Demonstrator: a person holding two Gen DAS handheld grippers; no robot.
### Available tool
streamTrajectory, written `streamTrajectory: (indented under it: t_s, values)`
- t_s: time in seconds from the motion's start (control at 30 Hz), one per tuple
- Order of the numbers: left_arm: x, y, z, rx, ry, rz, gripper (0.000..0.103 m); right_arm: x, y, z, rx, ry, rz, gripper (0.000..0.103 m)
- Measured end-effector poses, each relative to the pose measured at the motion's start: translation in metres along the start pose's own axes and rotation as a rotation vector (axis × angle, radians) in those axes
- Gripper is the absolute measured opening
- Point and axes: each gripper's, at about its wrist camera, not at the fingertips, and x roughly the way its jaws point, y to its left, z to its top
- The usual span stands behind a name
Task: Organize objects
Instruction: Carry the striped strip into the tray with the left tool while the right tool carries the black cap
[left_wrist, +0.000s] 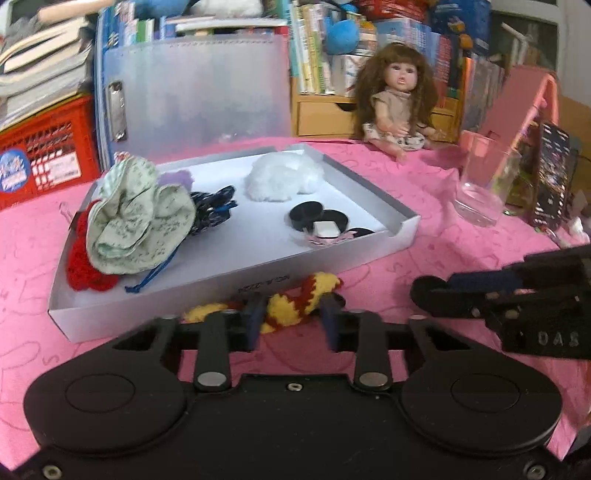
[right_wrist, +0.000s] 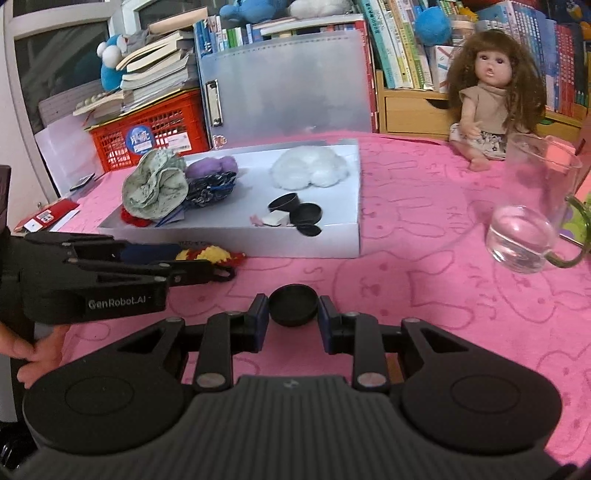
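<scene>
The right gripper is clamped on a round black lid, its blue pads pressing the lid's sides just above the pink cloth. The left gripper is closed on a yellow-and-red crocheted piece, which lies on the cloth right against the near wall of the white box; in the right wrist view this gripper comes in from the left with a hand behind it. Inside the box sit a pale green floral hat over a red crocheted item, a purple woolly thing, a dark patterned bundle, a white fluffy piece and several black lids around a small white block. The box wall stands between both grippers and the box's contents. To the right of the box a clear glass mug stands on the cloth, and behind it sits a doll with long brown hair. A frosted plastic case, a red crate and shelves of books line the back.
</scene>
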Motion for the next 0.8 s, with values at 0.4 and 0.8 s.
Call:
streamTrajectory:
  t_s: [0.4,0.8]
  values:
    - [-0.032,-0.002,0.005,0.038,-0.075,-0.027,0.016,-0.001,0.003,0.007,0.021,-0.040,-0.001,0.033]
    - [-0.045,0.009,0.003,0.019,-0.097,-0.026,0.016,-0.002,0.006,0.010,0.028,-0.050,-0.007,0.033]
